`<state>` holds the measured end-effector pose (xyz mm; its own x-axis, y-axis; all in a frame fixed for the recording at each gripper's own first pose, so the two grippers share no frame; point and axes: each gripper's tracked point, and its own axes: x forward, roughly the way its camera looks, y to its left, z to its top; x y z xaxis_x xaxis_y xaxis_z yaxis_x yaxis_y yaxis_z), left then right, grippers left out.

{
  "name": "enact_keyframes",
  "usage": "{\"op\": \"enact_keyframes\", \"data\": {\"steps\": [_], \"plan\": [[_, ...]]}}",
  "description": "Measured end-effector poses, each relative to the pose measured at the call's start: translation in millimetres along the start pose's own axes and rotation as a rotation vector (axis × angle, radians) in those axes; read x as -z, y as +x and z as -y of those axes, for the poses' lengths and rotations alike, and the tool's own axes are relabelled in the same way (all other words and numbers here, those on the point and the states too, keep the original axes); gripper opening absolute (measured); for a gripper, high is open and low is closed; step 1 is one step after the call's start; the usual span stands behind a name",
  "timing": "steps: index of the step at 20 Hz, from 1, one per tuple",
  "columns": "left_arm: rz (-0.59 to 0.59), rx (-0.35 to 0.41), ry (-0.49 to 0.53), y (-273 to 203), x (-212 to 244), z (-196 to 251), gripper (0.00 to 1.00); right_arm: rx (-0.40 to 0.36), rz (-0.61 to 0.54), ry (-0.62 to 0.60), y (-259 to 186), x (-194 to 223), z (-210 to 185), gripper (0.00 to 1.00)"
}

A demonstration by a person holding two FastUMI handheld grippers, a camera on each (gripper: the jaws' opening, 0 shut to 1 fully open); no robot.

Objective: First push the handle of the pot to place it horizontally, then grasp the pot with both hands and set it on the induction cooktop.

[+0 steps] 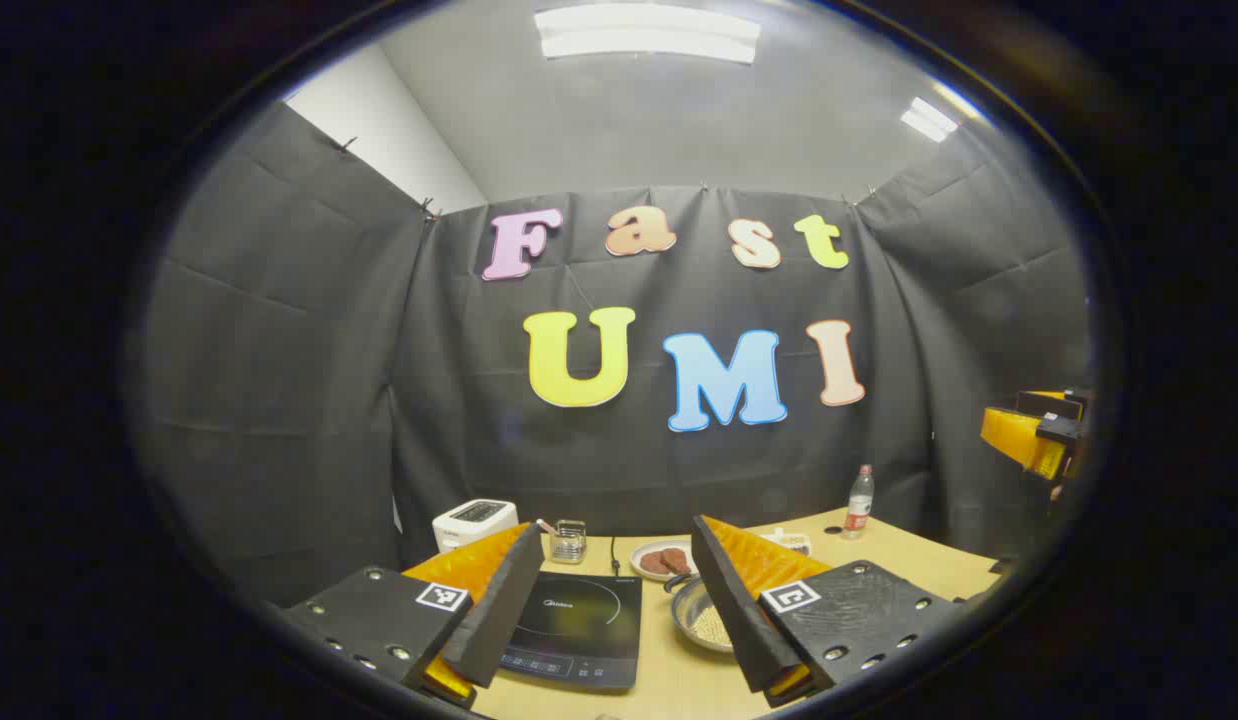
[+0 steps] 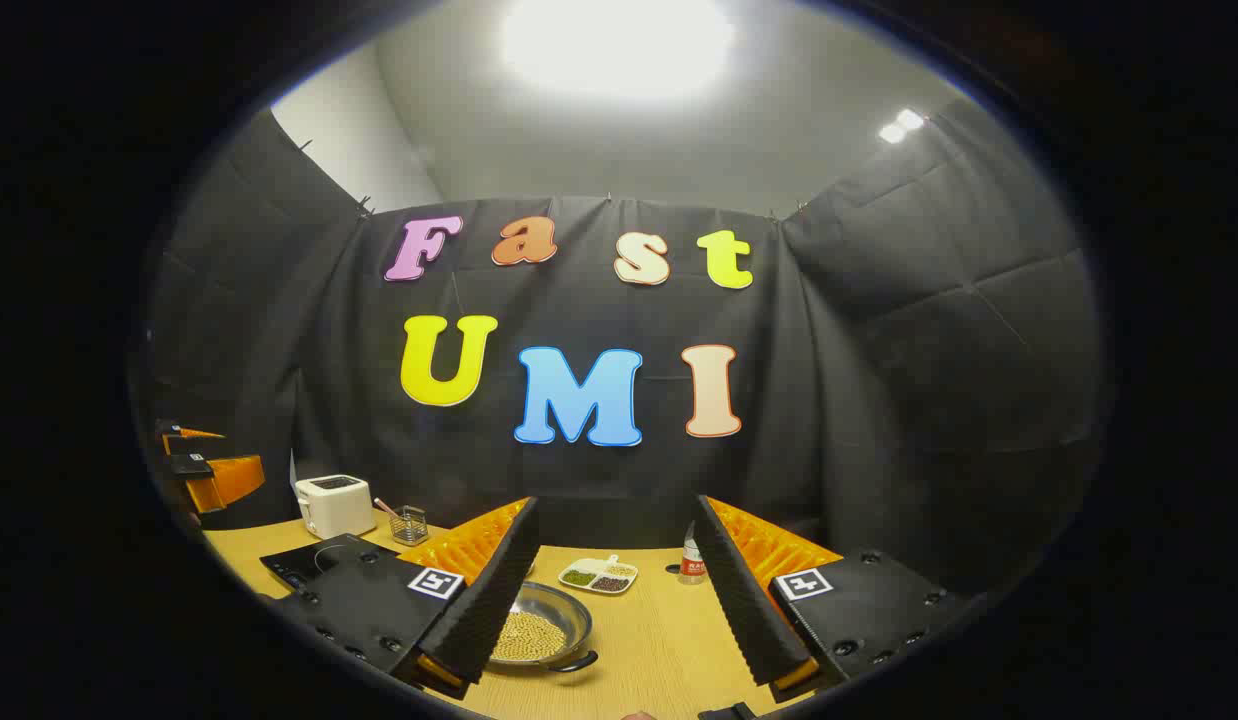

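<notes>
Tabletop pot (image 2: 539,630) sits half hidden behind right claw (image 2: 619,600).

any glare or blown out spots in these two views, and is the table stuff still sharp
Right gripper view: the ceiling light is blown out to a white blob, yet the pot of grains stays readable. Left gripper view: the ceiling light keeps its panel shape, and the induction cooktop shows a faint sheen; both bend straight edges near the rim.

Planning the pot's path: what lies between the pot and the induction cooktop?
Bare tabletop. In the left gripper view, a strip of wood separates the pot from the induction cooktop, with nothing on it.
</notes>
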<state>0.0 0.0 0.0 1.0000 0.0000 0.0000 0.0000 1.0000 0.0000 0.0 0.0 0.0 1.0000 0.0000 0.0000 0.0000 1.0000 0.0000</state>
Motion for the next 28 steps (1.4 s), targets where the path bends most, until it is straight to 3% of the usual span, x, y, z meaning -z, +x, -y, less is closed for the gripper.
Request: {"op": "enact_keyframes", "data": {"steps": [23,28], "plan": [[0.014,-0.008,0.010,1.1,0.0,-0.3,0.90,-0.018,-0.032,0.001,8.2,6.5,-3.9,0.97],[0.005,-0.016,0.006,1.6,3.9,-5.8,0.90,-0.012,-0.021,0.002,8.1,4.7,-5.1,0.86]]}}
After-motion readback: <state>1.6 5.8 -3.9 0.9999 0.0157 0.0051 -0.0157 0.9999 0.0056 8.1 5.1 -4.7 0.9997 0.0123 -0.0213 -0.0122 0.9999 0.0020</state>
